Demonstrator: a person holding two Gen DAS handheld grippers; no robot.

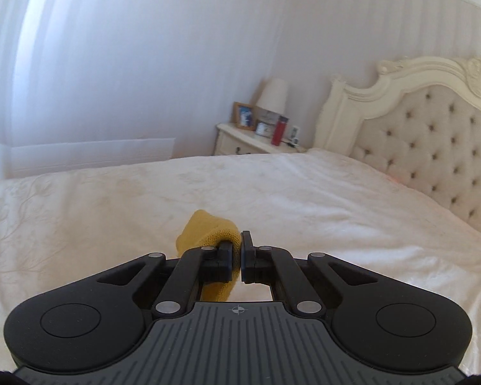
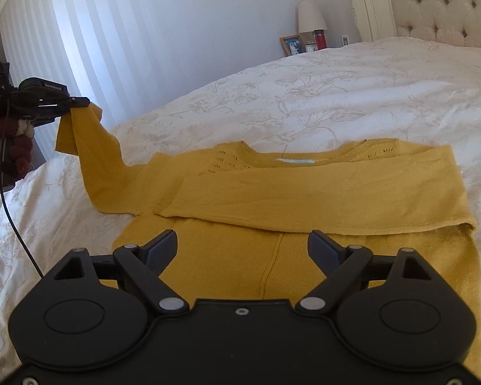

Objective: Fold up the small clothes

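Observation:
A mustard-yellow knit sweater [image 2: 272, 256] lies flat on the white bedspread [image 2: 336, 96]. Its right sleeve [image 2: 320, 202] is folded across the chest. My left gripper [image 1: 237, 253] is shut on the cuff of the left sleeve [image 1: 208, 227]. In the right wrist view the left gripper [image 2: 80, 102] holds that sleeve [image 2: 93, 141] lifted above the bed at the left. My right gripper [image 2: 242, 250] is open and empty, just above the sweater's lower body.
A tufted cream headboard [image 1: 433, 134] stands at the right. A nightstand [image 1: 240, 141] beyond the bed carries a lamp [image 1: 272, 96], picture frames and a red bottle [image 1: 278, 131]. Striped white curtains [image 2: 96, 32] hang at the left. A black cable [image 2: 16, 224] dangles from the left gripper.

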